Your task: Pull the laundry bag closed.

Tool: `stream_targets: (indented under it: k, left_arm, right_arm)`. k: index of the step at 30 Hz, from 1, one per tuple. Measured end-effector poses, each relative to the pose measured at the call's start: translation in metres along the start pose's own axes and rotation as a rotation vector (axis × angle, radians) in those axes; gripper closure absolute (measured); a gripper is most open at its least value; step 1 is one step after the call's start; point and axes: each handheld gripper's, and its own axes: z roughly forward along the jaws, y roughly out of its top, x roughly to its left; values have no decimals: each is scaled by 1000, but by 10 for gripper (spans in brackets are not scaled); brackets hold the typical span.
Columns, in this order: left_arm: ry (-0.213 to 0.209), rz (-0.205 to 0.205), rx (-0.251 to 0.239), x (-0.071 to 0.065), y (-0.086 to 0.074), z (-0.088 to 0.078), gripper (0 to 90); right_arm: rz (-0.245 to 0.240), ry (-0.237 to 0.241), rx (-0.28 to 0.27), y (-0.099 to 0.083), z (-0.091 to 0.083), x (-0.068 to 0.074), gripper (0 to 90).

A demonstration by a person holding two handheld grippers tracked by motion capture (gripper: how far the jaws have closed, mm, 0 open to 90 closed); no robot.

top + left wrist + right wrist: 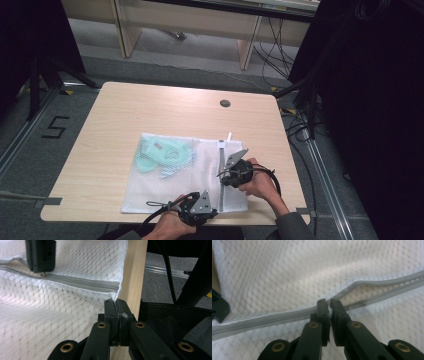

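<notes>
Right claw (328, 302): jaws together, clamped on the slider of the grey zipper (274, 318) that runs across the white mesh laundry bag (287, 272); past the slider the zipper gapes open. Left claw (116, 303): jaws together, pinching the bag's corner at the closed zipper end, by the near edge of the pale wooden worktop (150, 105). The bag lies flat on the worktop's near half, with mint-green fabric (162, 152) inside its left part.
</notes>
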Motion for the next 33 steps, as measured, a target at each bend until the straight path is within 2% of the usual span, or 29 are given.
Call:
stream_targets:
  k: [1, 2, 4, 5, 10, 12, 13, 18, 19, 20, 25, 27, 28, 30, 31, 33]
  left_arm:
    - [0, -1, -1, 0, 0, 0, 885]
    - [0, -2, -1, 0, 0, 0, 885]
    - [1, 7, 11, 0, 0, 0, 885]
    - [-5, -1, 3, -1, 0, 1, 885]
    - [-5, -4, -6, -1, 0, 1, 886]
    - [-6, -3, -3, 0, 0, 0, 886]
    - [-5, -8, -7, 0, 0, 1, 886]
    - [-2, -10, -6, 0, 0, 0, 887]
    - [-2, -9, -4, 0, 0, 0, 887]
    - [2, 2, 6, 1, 0, -1, 887]
    - [-5, -12, -5, 1, 0, -1, 888]
    - [-8, 2, 7, 1, 1, -1, 888]
    - [-13, -10, -8, -1, 0, 1, 888]
    - [-13, 8, 10, -1, 0, 0, 888]
    - [-17, -2, 2, -2, 0, 0, 888]
    - [-11, 8, 8, -1, 1, 0, 888]
  right_arm:
    - [12, -5, 4, 0, -1, 0, 865]
    - [0, -7, 0, 1, 0, -2, 865]
    - [10, -4, -3, 1, 0, -5, 865]
    - [11, 2, -4, 1, 0, -6, 865]
    - [14, -20, -18, 2, 0, -12, 865]
    - [25, -29, -6, 3, 0, -13, 865]
    - [15, -29, -8, 3, 1, -15, 865]
    - [25, -39, -15, 5, 2, -19, 865]
    - [16, -42, -23, 5, 2, -21, 866]
    - [27, -40, -15, 6, 2, -21, 865]
    - [14, -50, -24, 8, 4, -26, 866]
    - [35, -61, -15, 8, 4, -27, 866]
    - [50, -62, -8, 8, 4, -29, 866]
    - [59, -74, -8, 8, 4, -31, 866]
    - [32, -66, -17, 8, 4, -34, 866]
    - [57, -72, -9, 9, 5, -34, 866]
